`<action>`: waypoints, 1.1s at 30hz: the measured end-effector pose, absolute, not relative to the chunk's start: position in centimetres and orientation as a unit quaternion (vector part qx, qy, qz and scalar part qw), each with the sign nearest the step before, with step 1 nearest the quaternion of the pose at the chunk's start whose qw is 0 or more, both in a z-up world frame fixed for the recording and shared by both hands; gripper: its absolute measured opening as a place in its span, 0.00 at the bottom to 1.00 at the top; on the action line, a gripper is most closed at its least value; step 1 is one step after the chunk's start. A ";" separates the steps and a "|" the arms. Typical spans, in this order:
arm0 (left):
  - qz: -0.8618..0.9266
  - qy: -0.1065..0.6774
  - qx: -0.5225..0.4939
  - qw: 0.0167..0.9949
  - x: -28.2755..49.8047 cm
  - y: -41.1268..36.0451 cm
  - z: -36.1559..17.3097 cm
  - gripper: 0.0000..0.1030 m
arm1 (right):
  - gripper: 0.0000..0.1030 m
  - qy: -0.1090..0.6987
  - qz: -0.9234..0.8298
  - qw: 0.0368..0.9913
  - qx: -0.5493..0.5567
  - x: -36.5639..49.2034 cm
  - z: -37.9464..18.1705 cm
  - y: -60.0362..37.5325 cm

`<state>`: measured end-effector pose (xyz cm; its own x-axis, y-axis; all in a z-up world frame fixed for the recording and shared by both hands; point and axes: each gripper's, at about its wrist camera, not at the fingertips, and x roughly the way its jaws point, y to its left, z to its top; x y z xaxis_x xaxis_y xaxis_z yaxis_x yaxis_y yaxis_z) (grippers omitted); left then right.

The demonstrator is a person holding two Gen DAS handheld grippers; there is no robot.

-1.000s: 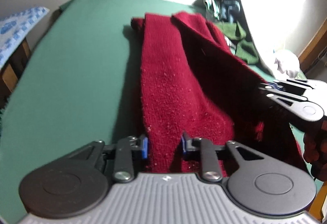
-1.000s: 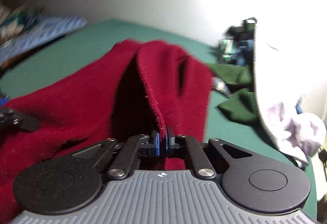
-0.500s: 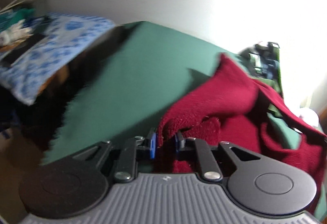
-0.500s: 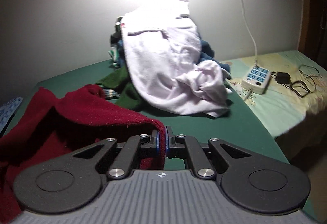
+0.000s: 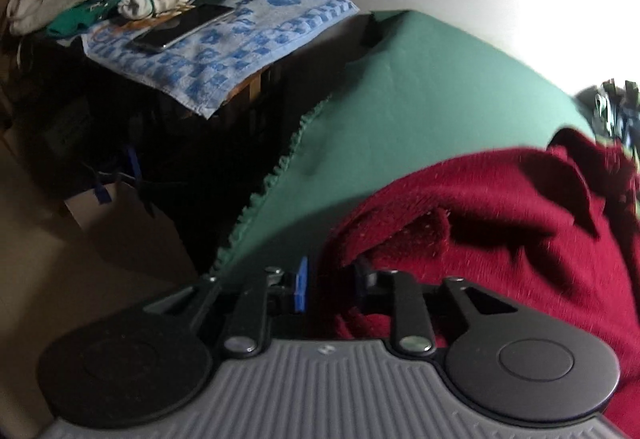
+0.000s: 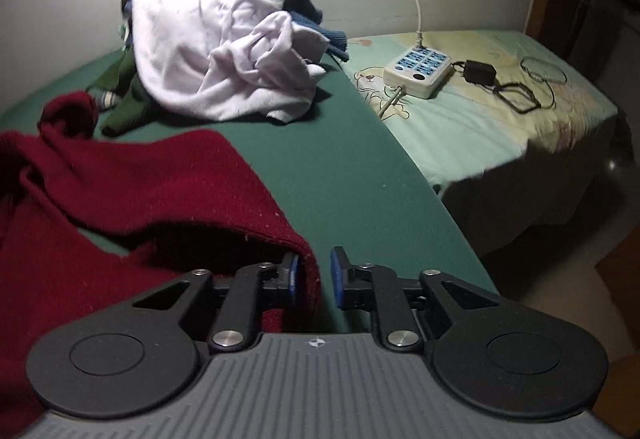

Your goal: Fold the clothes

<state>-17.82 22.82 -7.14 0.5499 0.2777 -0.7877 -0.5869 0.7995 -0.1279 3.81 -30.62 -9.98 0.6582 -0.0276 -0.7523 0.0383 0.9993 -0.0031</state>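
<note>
A: We see the dark red knit garment point(image 6: 132, 191) lying bunched on the green cover point(image 6: 352, 175), its near edge reaching both of our grippers.

B: On the right gripper point(image 6: 314, 279), the jaws are opening. A fold of the red knit hangs between them against the left blue pad point(image 6: 294, 275); the right pad stands clear of it, with the green cover showing in the gap.

A: And the left gripper point(image 5: 330, 285)? We see its jaws opening too. The left blue pad point(image 5: 302, 285) stands apart from the cloth, while the red garment point(image 5: 500, 223) drapes over the other finger and hides its pad.

B: So neither pair is pressing on the knit.

A: Beyond it, in the right wrist view, we see a white garment point(image 6: 216, 39) heaped on dark green and blue clothes by the wall.

B: Just beside the green cover lies a pale printed sheet point(image 6: 500, 115) with a power strip point(image 6: 418, 73) and a black adapter point(image 6: 478, 71) on it.

A: In the left wrist view, a blue patterned towel point(image 5: 224, 47) sits across a gap from the cover, with a phone point(image 5: 182, 29) on top.
</note>
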 end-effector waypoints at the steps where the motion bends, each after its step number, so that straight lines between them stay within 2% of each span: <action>1: 0.251 0.403 -0.175 0.862 -18.1 22.5 -6.9 0.44 | 0.30 0.399 -0.010 0.917 -0.016 3.4 -9.4 -30.1; 2: 0.251 0.404 -0.157 0.866 -18.4 22.1 -6.6 0.52 | 0.32 0.384 -0.002 0.923 -0.038 3.0 -8.8 -29.6; 4: 0.249 0.406 -0.126 0.870 -18.7 21.8 -6.0 0.60 | 0.32 0.349 0.026 0.934 -0.068 2.4 -7.4 -28.5; 7: 0.240 0.410 -0.093 0.875 -19.1 21.3 -4.9 0.62 | 0.34 0.305 0.087 0.945 -0.081 2.3 -5.5 -26.4; 9: 0.231 0.410 -0.066 0.880 -19.0 20.7 -4.0 0.62 | 0.41 0.291 0.123 0.944 -0.099 2.4 -4.9 -24.5; 12: 0.203 0.410 -0.020 0.889 -18.8 19.5 -2.9 0.74 | 0.43 0.282 0.148 0.939 -0.132 2.5 -5.4 -22.2; 13: 0.188 0.410 -0.012 0.892 -18.8 19.3 -2.8 0.81 | 0.43 0.281 0.157 0.936 -0.142 2.5 -5.6 -21.4; 16: 0.150 0.424 -0.010 0.893 -18.1 18.7 -3.1 0.84 | 0.43 0.288 0.170 0.929 -0.158 2.8 -6.6 -19.9; 17: 0.139 0.431 -0.010 0.891 -17.9 18.4 -3.4 0.89 | 0.43 0.291 0.174 0.928 -0.156 3.0 -6.8 -19.7; 22: 0.151 0.412 -0.009 0.899 -17.9 18.0 -3.0 0.82 | 0.43 0.297 0.183 0.925 -0.149 3.6 -7.2 -18.4; 26: 0.122 0.373 0.009 0.920 -15.3 17.0 -2.0 0.87 | 0.43 0.307 0.190 0.921 -0.145 4.7 -7.6 -17.4; 30: 0.070 0.353 0.063 0.931 -10.1 14.5 -2.3 0.85 | 0.43 0.308 0.203 0.916 -0.158 6.0 -8.1 -15.4; 32: 0.046 0.360 0.093 0.927 -7.1 13.0 -3.2 0.75 | 0.43 0.310 0.211 0.912 -0.165 6.7 -8.3 -14.3; 33: 0.033 0.368 0.107 0.923 -5.8 12.4 -3.9 0.73 | 0.43 0.311 0.212 0.911 -0.166 7.2 -8.4 -13.9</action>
